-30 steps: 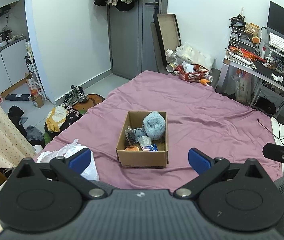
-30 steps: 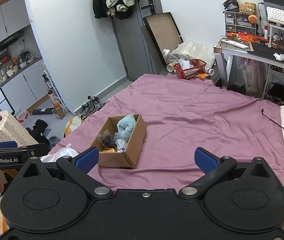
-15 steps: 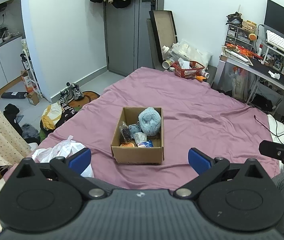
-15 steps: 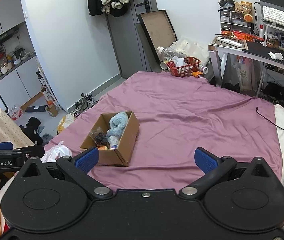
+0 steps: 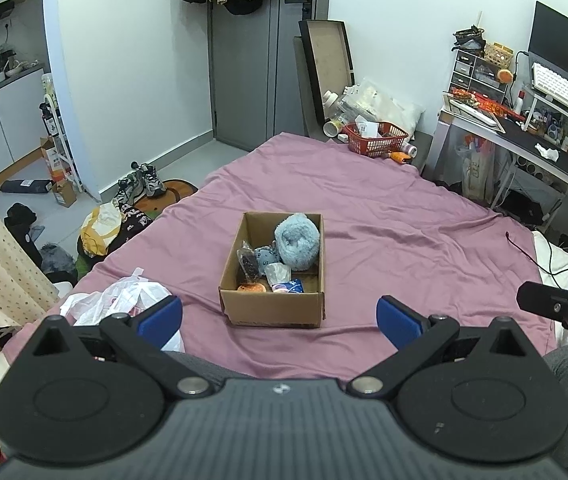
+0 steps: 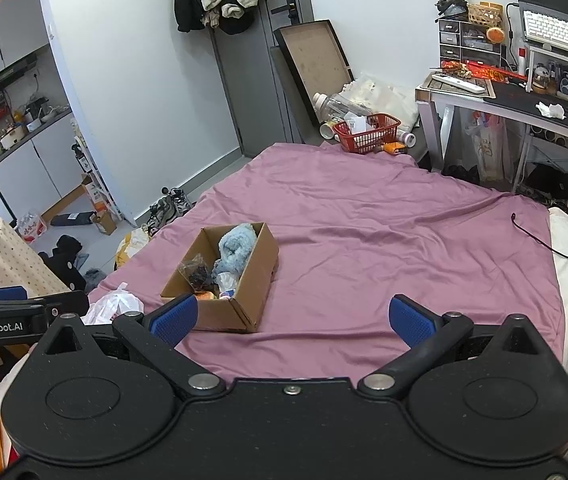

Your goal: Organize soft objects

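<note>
An open cardboard box sits on the purple bedsheet, near its front left part. Inside lie a fluffy blue plush, a small blue-grey soft toy, a dark packet, an orange item and small wrapped items. My left gripper hangs open just in front of the box, nothing between its blue pads. My right gripper is open too, held back with the box ahead to its left.
A white plastic bag lies at the bed's front left corner. A red basket stands beyond the far edge. A desk runs along the right, with a black cable on the bedding. Shoes and clutter cover the floor at left.
Both grippers have drawn back and risen slightly, so the box looks smaller and farther off. Both stayed open and hold nothing.
</note>
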Action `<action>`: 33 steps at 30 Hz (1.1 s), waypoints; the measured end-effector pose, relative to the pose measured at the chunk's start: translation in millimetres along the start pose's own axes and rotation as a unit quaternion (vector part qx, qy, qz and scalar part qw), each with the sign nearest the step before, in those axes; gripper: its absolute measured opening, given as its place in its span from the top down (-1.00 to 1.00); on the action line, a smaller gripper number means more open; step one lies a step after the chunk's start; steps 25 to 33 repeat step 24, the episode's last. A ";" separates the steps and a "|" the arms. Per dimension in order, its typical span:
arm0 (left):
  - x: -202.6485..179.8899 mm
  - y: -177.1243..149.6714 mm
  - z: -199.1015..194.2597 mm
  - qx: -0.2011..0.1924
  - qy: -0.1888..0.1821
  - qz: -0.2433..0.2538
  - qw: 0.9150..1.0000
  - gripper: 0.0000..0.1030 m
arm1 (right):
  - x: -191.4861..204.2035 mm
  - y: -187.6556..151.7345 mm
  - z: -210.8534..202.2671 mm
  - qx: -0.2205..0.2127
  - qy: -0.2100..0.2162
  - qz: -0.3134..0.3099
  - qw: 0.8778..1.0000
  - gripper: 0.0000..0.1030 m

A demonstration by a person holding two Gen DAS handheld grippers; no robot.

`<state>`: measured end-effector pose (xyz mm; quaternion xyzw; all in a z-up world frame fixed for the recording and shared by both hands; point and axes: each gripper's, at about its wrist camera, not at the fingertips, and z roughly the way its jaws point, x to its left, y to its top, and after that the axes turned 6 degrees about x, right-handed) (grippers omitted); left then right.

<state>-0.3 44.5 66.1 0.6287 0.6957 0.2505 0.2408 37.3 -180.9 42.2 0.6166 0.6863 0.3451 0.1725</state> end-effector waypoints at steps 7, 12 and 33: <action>0.3 -0.3 0.2 0.000 0.000 -0.001 1.000 -0.99 | -0.3 0.0 1.2 0.000 0.001 0.000 1.000 -1.00; 0.6 -0.4 0.4 0.000 0.000 -0.001 1.000 -0.99 | -0.6 0.3 1.7 0.001 0.001 0.001 1.000 -1.00; -7.2 -3.3 -2.5 -0.006 -0.020 -0.001 1.000 -0.99 | -0.8 0.2 2.5 0.002 -0.004 0.005 1.000 -1.00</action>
